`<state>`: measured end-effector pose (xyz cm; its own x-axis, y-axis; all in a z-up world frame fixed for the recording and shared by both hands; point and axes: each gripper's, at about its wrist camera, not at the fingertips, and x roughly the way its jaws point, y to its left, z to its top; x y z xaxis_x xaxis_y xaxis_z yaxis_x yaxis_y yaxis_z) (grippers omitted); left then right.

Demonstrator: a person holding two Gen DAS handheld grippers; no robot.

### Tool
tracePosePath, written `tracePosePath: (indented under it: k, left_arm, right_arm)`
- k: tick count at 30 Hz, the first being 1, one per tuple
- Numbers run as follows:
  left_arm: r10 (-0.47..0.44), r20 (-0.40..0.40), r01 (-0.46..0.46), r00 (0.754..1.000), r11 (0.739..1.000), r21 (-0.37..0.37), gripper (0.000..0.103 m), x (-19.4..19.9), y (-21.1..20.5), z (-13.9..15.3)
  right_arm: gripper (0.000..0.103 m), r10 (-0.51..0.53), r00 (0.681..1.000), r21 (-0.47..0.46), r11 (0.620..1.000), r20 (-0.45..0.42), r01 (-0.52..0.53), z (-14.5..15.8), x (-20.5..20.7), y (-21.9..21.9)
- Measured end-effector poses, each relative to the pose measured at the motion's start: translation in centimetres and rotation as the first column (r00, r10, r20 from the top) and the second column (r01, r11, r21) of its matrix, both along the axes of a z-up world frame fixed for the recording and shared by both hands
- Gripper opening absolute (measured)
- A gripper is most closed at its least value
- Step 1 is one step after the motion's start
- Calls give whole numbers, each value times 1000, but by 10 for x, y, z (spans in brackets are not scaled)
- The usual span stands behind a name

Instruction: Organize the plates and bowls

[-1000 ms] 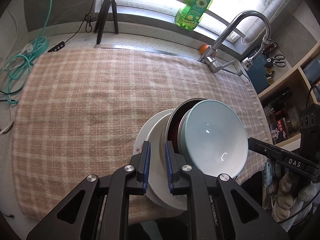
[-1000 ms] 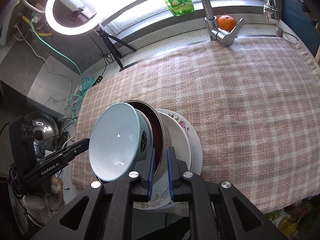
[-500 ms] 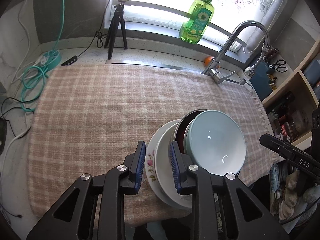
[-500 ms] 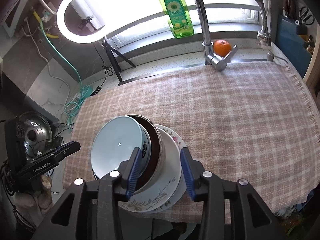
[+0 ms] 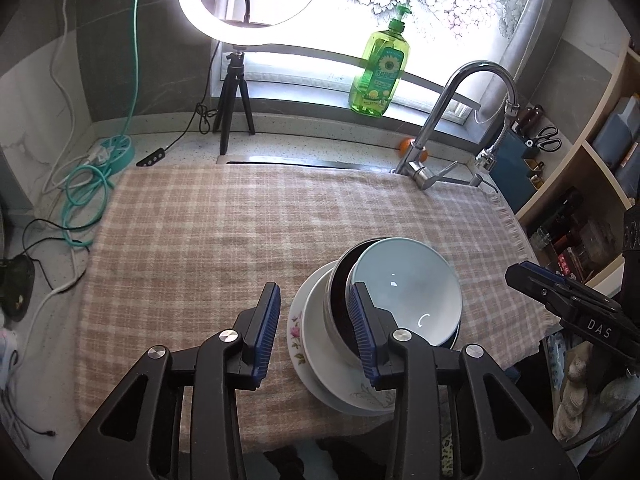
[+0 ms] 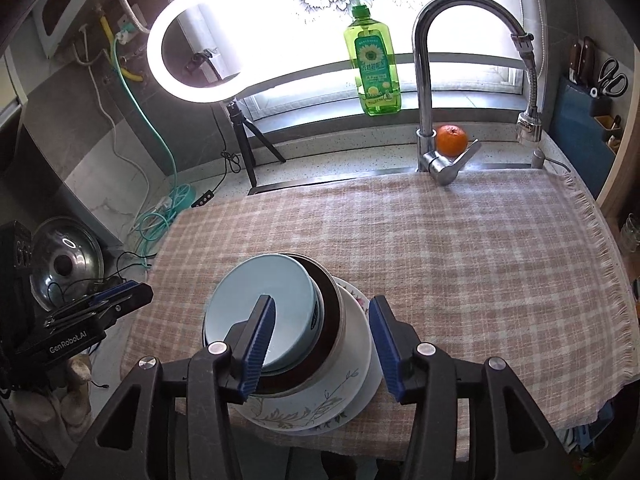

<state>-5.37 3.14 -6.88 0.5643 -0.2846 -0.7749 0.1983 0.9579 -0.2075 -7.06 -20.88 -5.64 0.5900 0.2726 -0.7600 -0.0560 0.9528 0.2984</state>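
Both wrist cameras sit high over the counter's near edge, looking down and forward toward the window. The left view looks from left of the stacked dishes (image 5: 376,320), the right view from their right (image 6: 296,344). They share the checked cloth (image 5: 224,232), tap (image 6: 428,80) and soap bottle (image 5: 378,76)

L gripper (image 5: 316,328) hovering w/ jaws spread wide, gripping nothing. R gripper (image 6: 322,338) also gaping wide, both pointing fwd and down.
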Motion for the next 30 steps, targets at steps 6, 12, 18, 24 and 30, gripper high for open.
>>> tracePosePath:
  k: [6,12,18,24,30]
  left_arm:
    - [-2,40,1,999,1000,17,47,-13,-4,12]
    - [7,63,-10,998,999,49,47,-21,-9,19]
    - [21,97,-27,995,998,60,64,-25,-9,28]
    - [20,113,-28,993,998,64,68,-25,-12,33]
    - [21,124,-29,992,998,59,69,-24,-11,36]
  right_arm:
    - [49,-3,999,1,1000,34,3,12,-9,2]
    - [55,-7,997,-20,1000,79,9,26,-17,6]
    - [75,-3,991,-67,998,135,12,36,-25,12]
    - [78,-9,990,-61,998,138,18,37,-23,10]
    - [78,-22,990,-58,998,139,30,37,-22,8]
